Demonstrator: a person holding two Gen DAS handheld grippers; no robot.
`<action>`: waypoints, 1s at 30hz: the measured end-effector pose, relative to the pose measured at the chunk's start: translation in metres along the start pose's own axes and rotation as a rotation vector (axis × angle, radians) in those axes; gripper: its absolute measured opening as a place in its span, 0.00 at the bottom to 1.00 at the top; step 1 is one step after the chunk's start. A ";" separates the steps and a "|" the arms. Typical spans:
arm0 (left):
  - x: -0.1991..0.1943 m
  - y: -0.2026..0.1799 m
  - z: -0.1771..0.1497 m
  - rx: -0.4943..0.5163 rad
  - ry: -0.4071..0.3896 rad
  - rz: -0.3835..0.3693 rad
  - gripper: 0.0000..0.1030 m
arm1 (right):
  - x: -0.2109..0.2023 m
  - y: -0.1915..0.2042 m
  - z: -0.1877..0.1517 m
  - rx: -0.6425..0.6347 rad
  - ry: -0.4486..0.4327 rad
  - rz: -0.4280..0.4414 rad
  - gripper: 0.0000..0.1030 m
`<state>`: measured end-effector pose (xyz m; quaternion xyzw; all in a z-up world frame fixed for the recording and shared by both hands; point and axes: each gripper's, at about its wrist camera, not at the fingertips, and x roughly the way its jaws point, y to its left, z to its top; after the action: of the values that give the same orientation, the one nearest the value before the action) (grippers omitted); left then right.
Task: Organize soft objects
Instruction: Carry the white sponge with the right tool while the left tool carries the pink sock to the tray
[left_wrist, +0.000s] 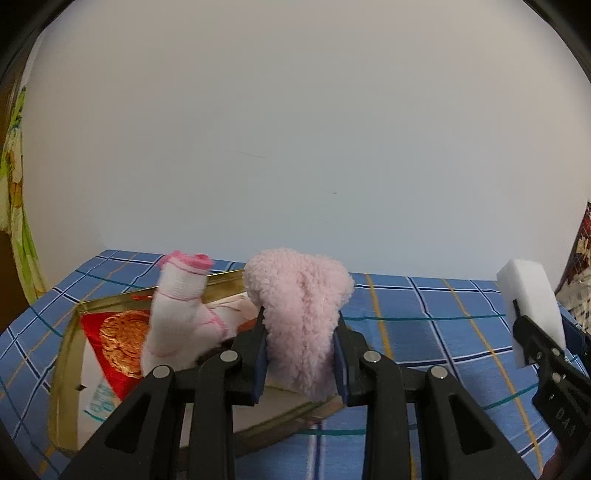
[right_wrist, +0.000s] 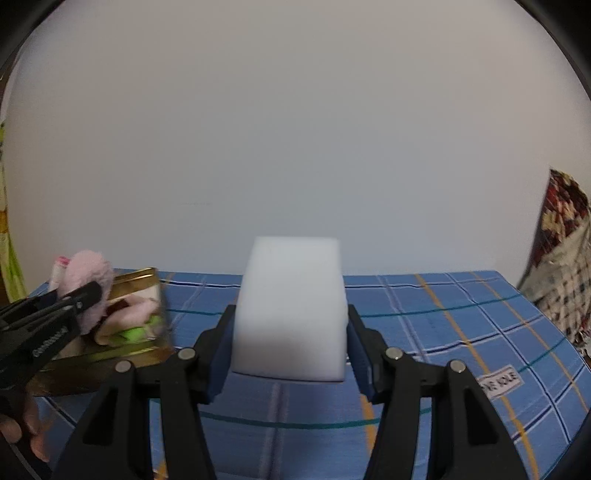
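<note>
The left gripper (left_wrist: 300, 354) was clamped, jaws pinching a pink fleece piece (left_wrist: 299, 306) held above the gold tin (left_wrist: 66, 354) at the worktop's left edge; the right gripper (right_wrist: 290, 347) was gripping a white foam block (right_wrist: 291, 310) above the checked cloth (right_wrist: 461, 332). Each was best lowered fully inside the tin before release, clear of the sock (left_wrist: 181, 306).

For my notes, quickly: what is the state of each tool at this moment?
Left tool: closed on the pink fluffy cloth.
Right tool: closed on the white sponge block.
</note>
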<state>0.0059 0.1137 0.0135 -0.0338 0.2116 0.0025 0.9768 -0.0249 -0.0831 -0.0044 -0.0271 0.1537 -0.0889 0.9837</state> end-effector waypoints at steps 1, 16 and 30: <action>0.000 0.004 0.000 -0.004 0.001 0.005 0.31 | 0.001 0.006 0.000 -0.006 -0.001 0.009 0.54; -0.011 0.055 0.008 -0.052 0.004 0.089 0.31 | 0.007 0.081 0.005 -0.033 -0.025 0.145 0.55; -0.009 0.077 0.005 -0.094 0.033 0.182 0.31 | 0.025 0.109 0.007 -0.054 -0.012 0.222 0.55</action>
<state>-0.0019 0.1913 0.0172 -0.0604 0.2296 0.1007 0.9662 0.0183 0.0198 -0.0142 -0.0371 0.1522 0.0248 0.9873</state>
